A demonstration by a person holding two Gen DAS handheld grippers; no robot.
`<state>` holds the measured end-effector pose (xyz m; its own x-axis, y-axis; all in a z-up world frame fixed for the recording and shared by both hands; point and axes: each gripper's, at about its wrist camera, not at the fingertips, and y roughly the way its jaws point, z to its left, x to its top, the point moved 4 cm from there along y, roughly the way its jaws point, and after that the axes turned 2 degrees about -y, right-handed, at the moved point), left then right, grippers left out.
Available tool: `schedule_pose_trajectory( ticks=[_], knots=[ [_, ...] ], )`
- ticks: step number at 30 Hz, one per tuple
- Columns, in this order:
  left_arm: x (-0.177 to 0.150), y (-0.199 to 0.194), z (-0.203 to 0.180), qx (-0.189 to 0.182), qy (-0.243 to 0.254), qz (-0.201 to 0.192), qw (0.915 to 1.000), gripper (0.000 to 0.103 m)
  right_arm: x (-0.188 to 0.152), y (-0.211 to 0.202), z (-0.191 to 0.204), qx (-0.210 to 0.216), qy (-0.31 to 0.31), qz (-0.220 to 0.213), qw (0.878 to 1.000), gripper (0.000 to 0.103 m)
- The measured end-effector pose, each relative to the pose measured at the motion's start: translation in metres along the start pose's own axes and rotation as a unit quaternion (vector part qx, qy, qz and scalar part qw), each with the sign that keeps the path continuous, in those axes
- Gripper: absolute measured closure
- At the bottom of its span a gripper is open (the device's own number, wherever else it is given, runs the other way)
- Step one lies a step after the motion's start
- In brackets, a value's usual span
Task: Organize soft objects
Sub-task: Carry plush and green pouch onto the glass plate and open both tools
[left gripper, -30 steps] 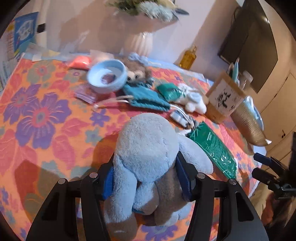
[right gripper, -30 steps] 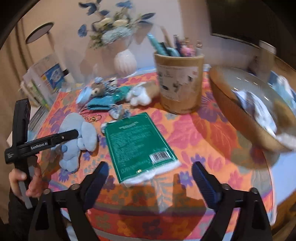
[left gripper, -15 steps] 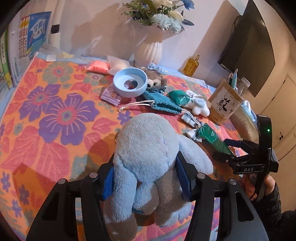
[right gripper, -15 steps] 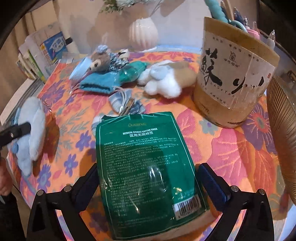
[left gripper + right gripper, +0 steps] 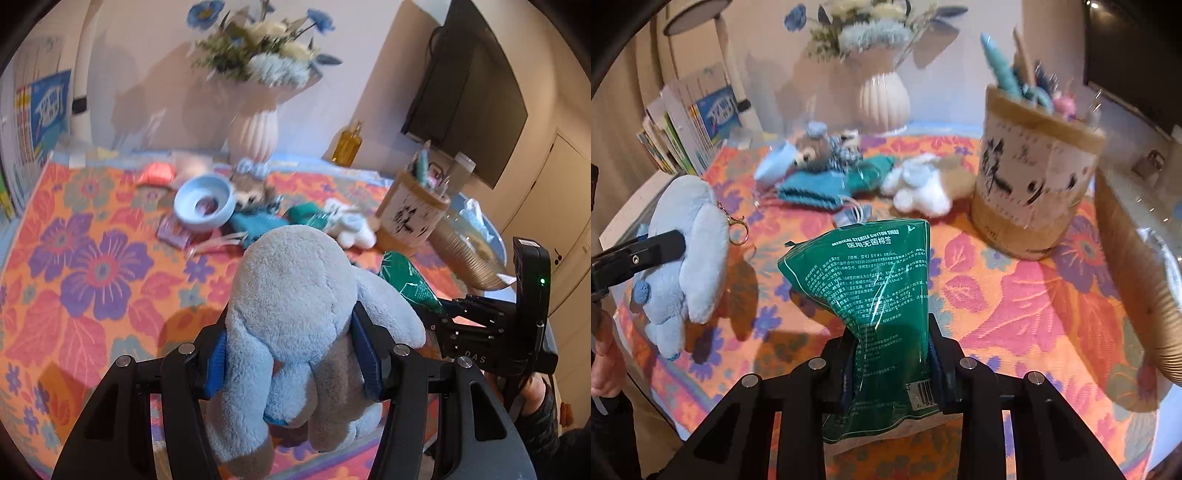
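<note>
Claw pads (image 5: 216, 363) behind plush (image 5: 291, 314).

Blue plush (image 5: 295, 306) lifted; green packet (image 5: 882, 295) crumpled.

Left gripper (image 5: 291, 354) clamped on blue plush (image 5: 295, 314), raised (worktop below); right gripper (image 5: 892, 354) pinched on green packet (image 5: 882, 295), lifted.

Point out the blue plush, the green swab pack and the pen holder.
Blue plush (image 5: 291, 295): left wrist view, on its rounded head.
Green swab pack (image 5: 882, 280): right wrist view, on its printed face.
Pen holder (image 5: 1034, 173): right wrist view, on its labelled side wall.
</note>
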<state>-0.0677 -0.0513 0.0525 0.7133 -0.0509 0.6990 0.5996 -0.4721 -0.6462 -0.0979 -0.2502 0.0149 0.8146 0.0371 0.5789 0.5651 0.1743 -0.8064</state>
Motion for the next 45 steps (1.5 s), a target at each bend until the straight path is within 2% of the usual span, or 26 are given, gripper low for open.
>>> schedule_pose_trajectory(
  ticks=[5, 11, 14, 18, 22, 26, 28, 29, 31, 32, 33, 35, 36, 40, 45],
  knots=[
    [0.021, -0.020, -0.026, -0.010, 0.015, -0.031, 0.9994, 0.048, 0.017, -0.053, -0.002, -0.011, 0.005, -0.062, 0.998, 0.072],
    [0.064, -0.037, -0.088, -0.046, 0.052, -0.079, 0.9944, 0.048, 0.046, -0.126, -0.025, -0.069, 0.025, -0.129, 0.989, 0.072],
    [0.091, -0.035, -0.132, -0.070, 0.080, -0.088, 0.9905, 0.048, 0.057, -0.160, -0.062, -0.105, 0.061, -0.156, 0.980, 0.072],
    [0.124, -0.024, -0.196, -0.107, 0.122, -0.088, 0.9829, 0.048, 0.060, -0.189, -0.133, -0.141, 0.136, -0.175, 0.965, 0.070],
    [0.142, 0.013, -0.247, -0.130, 0.140, -0.068, 0.9792, 0.048, 0.048, -0.190, -0.204, -0.157, 0.226, -0.164, 0.947, 0.070],
    [0.138, 0.071, -0.285, -0.142, 0.150, -0.025, 0.9781, 0.048, 0.030, -0.168, -0.252, -0.147, 0.304, -0.138, 0.931, 0.069],
    [0.131, 0.095, -0.299, -0.148, 0.165, -0.007, 0.9750, 0.048, 0.018, -0.160, -0.271, -0.124, 0.334, -0.137, 0.924, 0.066],
    [0.127, 0.109, -0.306, -0.155, 0.174, 0.005, 0.9724, 0.047, 0.013, -0.153, -0.280, -0.108, 0.350, -0.136, 0.920, 0.061],
    [0.123, 0.131, -0.314, -0.149, 0.179, 0.024, 0.9722, 0.043, 0.001, -0.143, -0.295, -0.098, 0.381, -0.128, 0.910, 0.044],
    [0.122, 0.141, -0.316, -0.147, 0.179, 0.034, 0.9721, 0.040, -0.003, -0.140, -0.302, -0.094, 0.397, -0.128, 0.904, 0.026],
    [0.120, 0.147, -0.317, -0.149, 0.181, 0.040, 0.9714, 0.038, -0.008, -0.139, -0.307, -0.083, 0.406, -0.135, 0.900, 0.021],
    [0.116, 0.153, -0.318, -0.152, 0.184, 0.044, 0.9701, 0.019, -0.008, -0.136, -0.310, -0.064, 0.405, -0.136, 0.902, 0.021],
    [0.116, 0.154, -0.318, -0.150, 0.186, 0.045, 0.9700, 0.016, -0.009, -0.136, -0.311, -0.067, 0.404, -0.132, 0.903, 0.021],
    [0.110, 0.142, -0.312, -0.151, 0.187, 0.037, 0.9700, 0.014, -0.012, -0.138, -0.306, -0.068, 0.395, -0.127, 0.907, 0.021],
    [0.110, 0.111, -0.292, -0.144, 0.187, 0.018, 0.9717, 0.014, -0.009, -0.129, -0.292, -0.069, 0.372, -0.097, 0.920, 0.021]
  ],
)
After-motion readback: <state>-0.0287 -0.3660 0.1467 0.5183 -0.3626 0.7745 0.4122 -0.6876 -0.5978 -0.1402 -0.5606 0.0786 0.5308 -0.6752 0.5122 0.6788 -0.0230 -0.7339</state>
